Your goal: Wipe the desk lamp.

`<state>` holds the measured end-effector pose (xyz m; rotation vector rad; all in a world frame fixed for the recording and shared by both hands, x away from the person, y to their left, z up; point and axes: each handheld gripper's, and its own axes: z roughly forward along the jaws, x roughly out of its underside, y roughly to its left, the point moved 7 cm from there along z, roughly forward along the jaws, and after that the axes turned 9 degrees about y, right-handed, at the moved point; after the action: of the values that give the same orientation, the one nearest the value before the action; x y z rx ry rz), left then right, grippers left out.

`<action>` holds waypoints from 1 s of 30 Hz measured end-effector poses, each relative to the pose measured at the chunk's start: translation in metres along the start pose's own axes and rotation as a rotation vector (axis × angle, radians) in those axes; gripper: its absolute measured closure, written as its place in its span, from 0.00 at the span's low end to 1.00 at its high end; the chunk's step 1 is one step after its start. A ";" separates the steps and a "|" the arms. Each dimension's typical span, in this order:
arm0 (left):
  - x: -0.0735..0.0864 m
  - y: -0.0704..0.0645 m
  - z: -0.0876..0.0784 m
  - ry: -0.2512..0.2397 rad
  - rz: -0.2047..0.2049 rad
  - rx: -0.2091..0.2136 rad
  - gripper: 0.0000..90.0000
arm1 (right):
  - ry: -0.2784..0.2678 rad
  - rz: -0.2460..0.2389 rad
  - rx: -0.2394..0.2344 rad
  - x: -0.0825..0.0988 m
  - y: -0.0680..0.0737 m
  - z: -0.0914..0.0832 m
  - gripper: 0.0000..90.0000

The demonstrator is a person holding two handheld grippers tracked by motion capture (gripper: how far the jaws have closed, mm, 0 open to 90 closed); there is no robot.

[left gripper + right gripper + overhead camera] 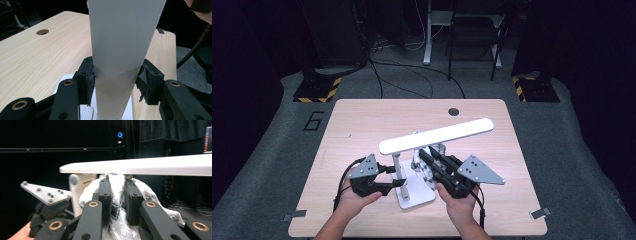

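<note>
While the high view shows the desk lamp point(414, 165) standing near the front edge of the table point(357, 120), about midway between its front corners, what matters is its white light bar point(437, 135): the long axis runs from front-left up toward the back-right corner, directly above the right gripper point(428, 159). That gripper points up and back at the bar's underside, holding a white cloth point(419, 162), so it is the nearer one for wiping. The left gripper point(396, 177) comes in from the left, level with the lamp's thin post.

From the left gripper view, its jaws stand half-wide on either side of the lamp's white upright point(117, 75), pads seemingly touching it, bracing the lamp.

From the right gripper view, the jaws are pinched narrow on the cloth point(117, 195), which bunches up against the flat, matte white bar point(150, 166) stretching rightward overhead.
</note>
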<state>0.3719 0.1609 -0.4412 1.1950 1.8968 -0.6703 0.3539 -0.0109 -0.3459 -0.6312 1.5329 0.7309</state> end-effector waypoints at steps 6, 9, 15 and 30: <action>-0.019 -0.004 -0.017 -0.057 -0.001 0.026 0.48 | -0.004 0.024 0.046 -0.001 -0.022 -0.013 0.87; -0.030 -0.004 -0.024 -0.043 0.011 0.014 0.47 | -0.002 0.029 0.057 -0.001 -0.027 -0.016 0.87; -0.054 -0.007 -0.039 -0.053 0.015 0.003 0.48 | -0.004 0.018 0.076 -0.002 -0.031 -0.018 0.87; -0.077 -0.005 -0.050 -0.083 0.010 -0.019 0.58 | -0.002 0.037 0.054 -0.002 -0.025 -0.016 0.87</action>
<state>0.3696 0.1589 -0.3495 1.1469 1.8234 -0.6846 0.3631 -0.0393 -0.3460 -0.5632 1.5613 0.7158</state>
